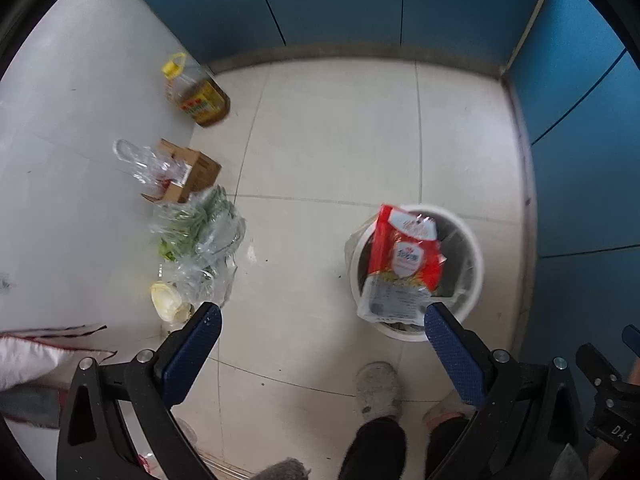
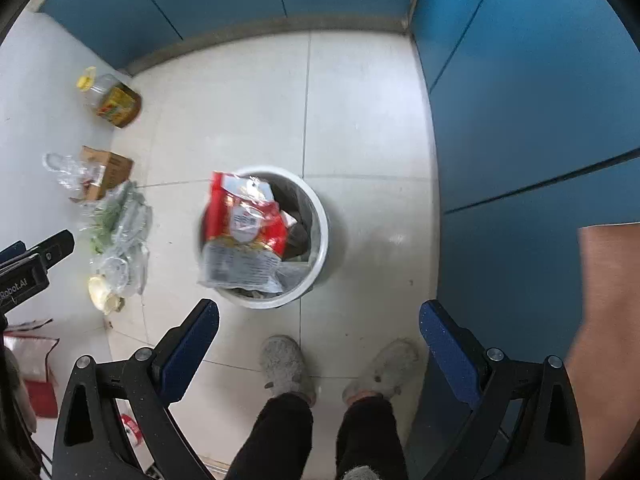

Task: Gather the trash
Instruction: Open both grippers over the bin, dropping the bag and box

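A red and clear food packet (image 1: 404, 264) (image 2: 244, 232) lies tilted across the mouth of a white round trash bin (image 1: 474, 256) (image 2: 320, 220) on the tiled floor. High above the floor, my left gripper (image 1: 322, 320) stands open, nothing between its blue pads; the packet lies far below, near its right pad. My right gripper (image 2: 318, 316) is open too and empty, above the floor just in front of the bin. Each gripper's black frame shows at the edge of the other's view.
On a white counter (image 1: 72, 128) at left lie an oil bottle (image 1: 196, 92), a cardboard box (image 1: 192, 170), clear plastic bags with greens (image 1: 200, 232), a pale cabbage piece (image 1: 168, 300) and a red-edged packet (image 1: 36, 352). Blue cabinet doors (image 2: 520, 120) stand behind and right. A person's slippered feet (image 2: 284, 364) stand below.
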A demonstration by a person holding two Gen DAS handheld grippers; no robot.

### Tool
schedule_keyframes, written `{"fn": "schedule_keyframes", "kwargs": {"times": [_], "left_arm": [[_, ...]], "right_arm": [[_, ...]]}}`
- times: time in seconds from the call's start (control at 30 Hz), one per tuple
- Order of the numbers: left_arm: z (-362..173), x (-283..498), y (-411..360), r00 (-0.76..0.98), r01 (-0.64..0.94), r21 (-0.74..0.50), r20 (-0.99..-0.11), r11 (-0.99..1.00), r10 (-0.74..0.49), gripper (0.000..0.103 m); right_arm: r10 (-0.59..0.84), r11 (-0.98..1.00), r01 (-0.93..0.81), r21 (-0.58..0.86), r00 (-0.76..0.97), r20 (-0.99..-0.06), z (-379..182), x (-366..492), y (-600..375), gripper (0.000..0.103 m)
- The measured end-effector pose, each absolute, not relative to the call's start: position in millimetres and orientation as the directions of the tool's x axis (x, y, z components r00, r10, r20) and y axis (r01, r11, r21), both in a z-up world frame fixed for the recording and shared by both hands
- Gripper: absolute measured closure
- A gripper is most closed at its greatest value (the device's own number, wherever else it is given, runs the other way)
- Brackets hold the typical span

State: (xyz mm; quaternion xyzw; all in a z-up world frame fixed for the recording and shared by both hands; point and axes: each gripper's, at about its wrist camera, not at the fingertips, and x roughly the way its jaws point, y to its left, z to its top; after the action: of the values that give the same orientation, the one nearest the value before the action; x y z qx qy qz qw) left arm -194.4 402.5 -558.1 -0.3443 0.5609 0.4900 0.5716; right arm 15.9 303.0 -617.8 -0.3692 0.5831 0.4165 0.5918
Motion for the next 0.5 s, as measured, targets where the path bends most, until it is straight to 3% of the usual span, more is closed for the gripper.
{"fn": "schedule_keyframes", "kwargs": {"times": [0.23,0.5], "left_arm": [[-437,-194,354,-0.044,-0.95,0.114,-0.97,0.29,0.24,0.0],[-332,-192,311,0.038,-0.948,0.047,-0.965,0.315,0.259,0.0]], "right_arm": [[0.166,0.345,-0.938,0.035,0.024,-0.986,-479,5,279,0.002],[0.252,0.321,-0.945,0.059,0.025,-0.967,-339,3,239,0.002]]}}
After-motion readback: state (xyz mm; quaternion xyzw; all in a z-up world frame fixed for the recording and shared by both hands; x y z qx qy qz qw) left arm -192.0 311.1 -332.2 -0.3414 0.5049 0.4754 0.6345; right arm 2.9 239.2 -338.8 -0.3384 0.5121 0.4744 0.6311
